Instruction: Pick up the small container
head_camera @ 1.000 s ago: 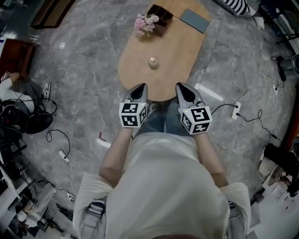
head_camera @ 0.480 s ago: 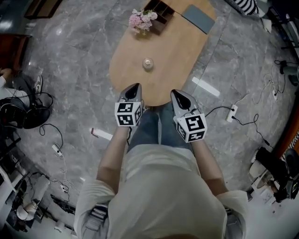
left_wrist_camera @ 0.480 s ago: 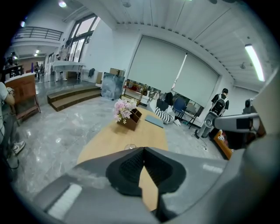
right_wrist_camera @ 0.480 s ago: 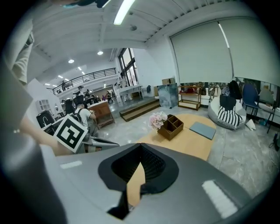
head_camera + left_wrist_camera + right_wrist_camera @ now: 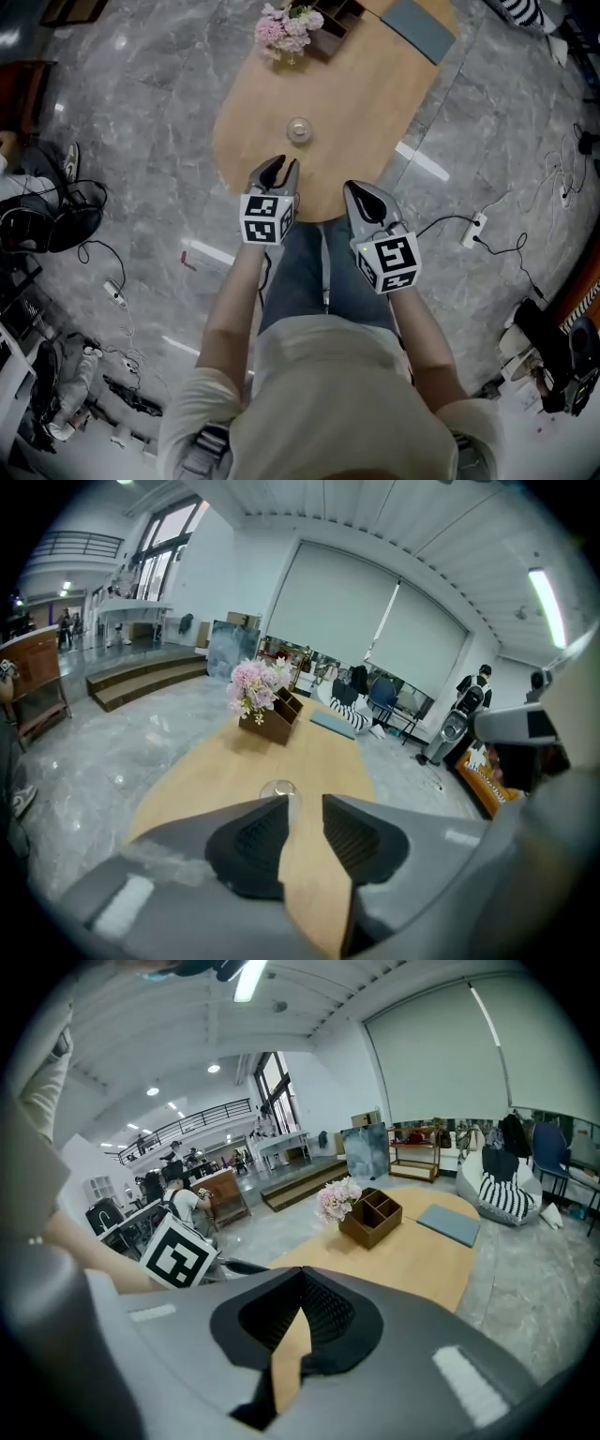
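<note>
The small container (image 5: 299,129) is a clear, round glass piece standing alone near the middle of the oval wooden table (image 5: 366,103). In the left gripper view the container (image 5: 278,789) shows just beyond the left fingertip. My left gripper (image 5: 278,170) hovers over the table's near edge, short of the container; its jaws have just been opening and stand slightly apart with nothing between them. My right gripper (image 5: 357,193) is beside it at the table's edge, jaws shut and empty. In its own view the right gripper (image 5: 302,1275) shows the tips meeting.
At the table's far end stand pink flowers (image 5: 287,26), a wooden divided box (image 5: 337,15) and a grey pad (image 5: 419,28). On the marble floor lie a power strip (image 5: 476,226) with cables and a white bar (image 5: 422,161). Equipment is piled at the left.
Both grippers have moved forward and down toward the table's near edge. The left jaws, closed before, now show a gap. The container has stayed in place.
</note>
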